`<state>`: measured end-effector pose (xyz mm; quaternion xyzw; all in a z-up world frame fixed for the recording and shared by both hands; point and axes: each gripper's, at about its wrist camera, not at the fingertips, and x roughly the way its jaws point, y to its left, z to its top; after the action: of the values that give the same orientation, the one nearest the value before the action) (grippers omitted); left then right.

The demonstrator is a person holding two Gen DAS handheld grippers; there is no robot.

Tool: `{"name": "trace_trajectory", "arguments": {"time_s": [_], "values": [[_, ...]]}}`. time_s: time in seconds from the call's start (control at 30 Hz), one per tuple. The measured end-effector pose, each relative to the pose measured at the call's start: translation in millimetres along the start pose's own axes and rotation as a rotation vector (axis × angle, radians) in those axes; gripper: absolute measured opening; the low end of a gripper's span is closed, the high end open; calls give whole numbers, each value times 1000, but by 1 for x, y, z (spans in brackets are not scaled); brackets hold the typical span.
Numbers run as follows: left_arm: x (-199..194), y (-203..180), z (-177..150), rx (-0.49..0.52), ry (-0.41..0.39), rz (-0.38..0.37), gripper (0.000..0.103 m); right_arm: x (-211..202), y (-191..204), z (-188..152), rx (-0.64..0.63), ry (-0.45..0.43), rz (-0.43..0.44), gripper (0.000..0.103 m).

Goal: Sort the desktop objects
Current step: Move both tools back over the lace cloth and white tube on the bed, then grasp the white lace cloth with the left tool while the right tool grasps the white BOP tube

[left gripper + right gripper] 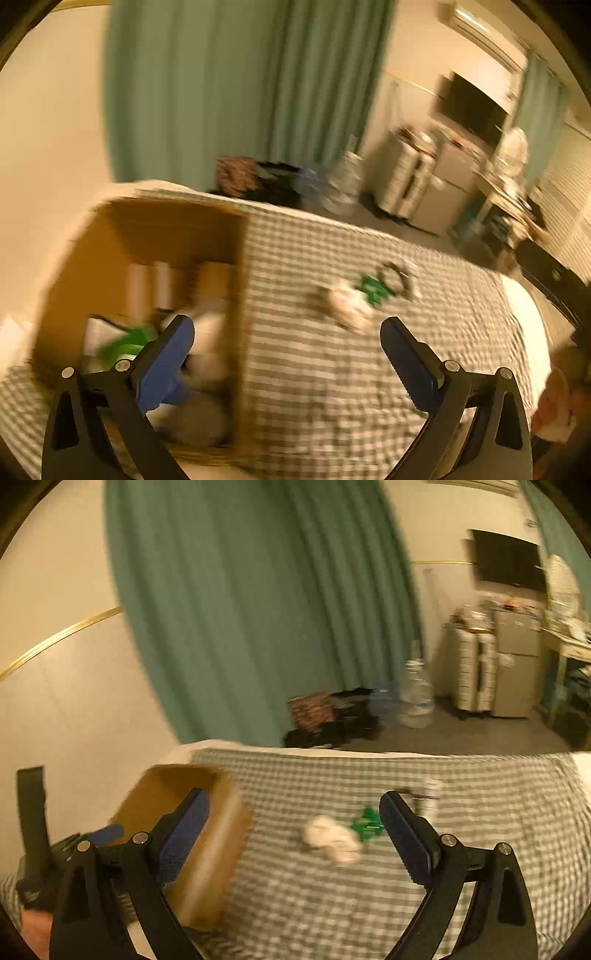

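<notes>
Left gripper (287, 334) jaws wide apart, empty, box (236, 295) edge between | right gripper (294, 808) apart, empty | risk: blur, misjudged reach crumples wad (332, 836) ahead

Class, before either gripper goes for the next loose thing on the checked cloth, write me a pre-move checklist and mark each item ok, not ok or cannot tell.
1. Left gripper jaws open, nothing between them: ok.
2. Right gripper jaws open, nothing between them: ok.
3. Cardboard box open at the top, ready to receive: ok.
4. Loose things in sight on the checked cloth: white crumpled item, green item, black ring-shaped item: ok.
5. What each loose thing is: cannot tell, pictures blurred.
6. White and green items apart, so one can be taken alone: cannot tell, they look to touch.
</notes>
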<state>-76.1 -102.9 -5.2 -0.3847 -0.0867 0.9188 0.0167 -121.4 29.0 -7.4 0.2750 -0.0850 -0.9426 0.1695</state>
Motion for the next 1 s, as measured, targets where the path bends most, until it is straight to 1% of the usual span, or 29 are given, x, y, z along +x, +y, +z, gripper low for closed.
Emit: {"name": "trace_trajectory", "arguments": {"time_s": [0.1, 0.23, 0.33, 0.4, 0.43, 0.5, 0.53, 0.57, 0.67, 0.77, 0.9, 0.93, 1.0], "values": [[23, -32, -6, 42, 48, -32, 103, -1, -43, -5, 57, 0, -73, 94], [62, -65, -12, 88, 98, -18, 103, 14, -93, -23, 116, 34, -140, 94], [96, -75, -17, 105, 123, 34, 103, 36, -122, -43, 143, 67, -170, 93], [117, -78, -21, 96, 134, 77, 103, 58, -137, -57, 157, 127, -179, 91], [130, -77, -23, 74, 139, 99, 103, 67, -142, -61, 164, 157, -179, 87], [150, -72, -24, 30, 154, 111, 103, 91, -154, -67, 188, 229, -167, 73], [162, -69, -23, 4, 169, 111, 103, 101, -159, -69, 204, 247, -153, 64], [169, -68, -23, -11, 176, 116, 103, 108, -162, -72, 216, 258, -144, 64], [190, -63, -18, -40, 186, 147, 103, 131, -172, -69, 195, 264, -171, 64], [206, -61, -14, -52, 192, 147, 103, 150, -180, -64, 199, 252, -178, 64], [229, -62, -14, -30, 212, 150, 103, 181, -188, -58, 192, 265, -203, 64], [234, -62, -15, -31, 217, 140, 103, 189, -189, -59, 185, 277, -203, 63], [247, -59, -17, -46, 248, 104, 103, 206, -187, -60, 155, 322, -198, 55]]}}
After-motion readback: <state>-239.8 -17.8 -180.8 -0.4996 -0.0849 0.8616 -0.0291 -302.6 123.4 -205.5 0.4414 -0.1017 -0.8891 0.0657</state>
